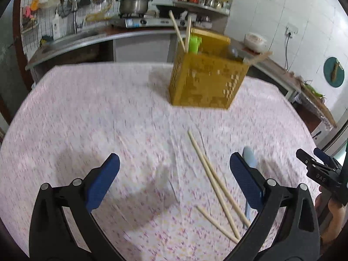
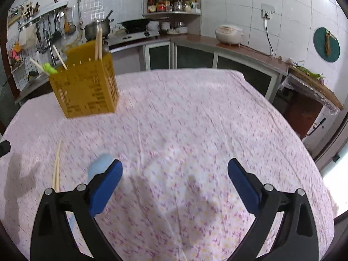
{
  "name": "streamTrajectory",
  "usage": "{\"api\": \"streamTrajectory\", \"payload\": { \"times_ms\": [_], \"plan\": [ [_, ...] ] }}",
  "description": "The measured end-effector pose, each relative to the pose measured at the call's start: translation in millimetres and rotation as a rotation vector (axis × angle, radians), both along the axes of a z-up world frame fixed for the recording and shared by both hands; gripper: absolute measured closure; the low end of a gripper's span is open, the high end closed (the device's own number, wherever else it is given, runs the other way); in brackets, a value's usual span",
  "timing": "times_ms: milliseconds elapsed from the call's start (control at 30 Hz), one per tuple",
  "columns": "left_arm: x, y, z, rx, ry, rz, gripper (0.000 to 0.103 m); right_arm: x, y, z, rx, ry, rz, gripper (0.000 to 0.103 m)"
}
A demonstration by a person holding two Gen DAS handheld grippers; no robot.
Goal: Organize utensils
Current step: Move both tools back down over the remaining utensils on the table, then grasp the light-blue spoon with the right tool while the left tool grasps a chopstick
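Observation:
A yellow perforated utensil holder [image 1: 206, 80] stands on the table with chopsticks, a green utensil and a spoon in it; it also shows in the right wrist view [image 2: 87, 89]. Three loose chopsticks [image 1: 215, 180] lie on the cloth between my left gripper's fingers, nearer the right one; they also show in the right wrist view [image 2: 57, 167]. A pale blue spoon [image 1: 250, 156] lies partly hidden behind the left gripper's right finger, and beside the right gripper's left finger [image 2: 99, 168]. My left gripper [image 1: 174, 174] is open and empty. My right gripper [image 2: 175, 178] is open and empty; it appears at the left view's right edge [image 1: 315, 163].
The table [image 2: 195, 119] has a pink floral cloth. Behind it runs a kitchen counter with a stove and pot [image 1: 133, 5], a corner shelf [image 2: 171, 2], a rice cooker [image 2: 229, 33] and a sink with hanging utensils [image 1: 74, 6].

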State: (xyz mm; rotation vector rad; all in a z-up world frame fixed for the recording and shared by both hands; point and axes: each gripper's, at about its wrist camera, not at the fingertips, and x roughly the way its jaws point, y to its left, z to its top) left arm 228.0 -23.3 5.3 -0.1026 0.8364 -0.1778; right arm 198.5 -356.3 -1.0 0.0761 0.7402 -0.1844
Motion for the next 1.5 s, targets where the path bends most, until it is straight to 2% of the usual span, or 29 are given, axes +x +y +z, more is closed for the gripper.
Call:
{"api": "streamTrajectory", "payload": {
  "times_ms": [267,433,633,733,800,867,933,1000,1100,1300,1400,1500],
  "plan": [
    [6.1,0.6,-34.8,0.016,0.066,0.031,0.005,-12.8,12.7,-31.0,0.045,0.067,0.016,0.008],
    [11.8,4.7,-51.1,0.017,0.092,0.048,0.005,-3.9,40.8,-33.8,0.047,0.077,0.024,0.008],
    [13.2,17.0,-55.2,0.065,0.087,0.100,0.005,10.7,75.0,-34.4,0.049,0.097,0.031,0.008],
    [14.5,22.7,-54.5,0.059,0.081,0.106,0.005,22.7,93.8,-34.5,0.010,0.119,0.038,0.009],
    [15.1,23.7,-55.5,0.065,0.084,0.105,0.005,28.7,99.9,-35.3,-0.019,0.138,0.047,0.016],
    [16.7,23.2,-57.3,0.068,0.097,0.093,0.005,34.4,104.6,-40.0,-0.027,0.169,0.049,0.037],
    [17.9,23.5,-57.1,0.052,0.106,0.089,0.005,38.6,101.1,-43.9,0.014,0.195,0.053,0.047],
    [18.9,23.5,-57.0,0.045,0.118,0.089,0.005,43.3,99.5,-48.2,0.061,0.224,0.058,0.051],
    [22.7,19.8,-55.7,0.029,0.143,0.080,0.005,49.3,100.6,-50.9,0.078,0.253,0.063,0.057],
    [29.0,12.2,-48.2,0.003,0.176,0.069,0.005,63.7,103.2,-52.8,0.071,0.289,0.082,0.076],
    [30.9,3.6,-44.5,-0.001,0.185,0.041,0.006,67.0,97.0,-52.9,0.098,0.281,0.105,0.076],
    [36.7,-9.7,-44.3,-0.002,0.206,0.010,0.017,69.0,89.5,-51.6,0.105,0.283,0.137,0.077]
  ]
}}
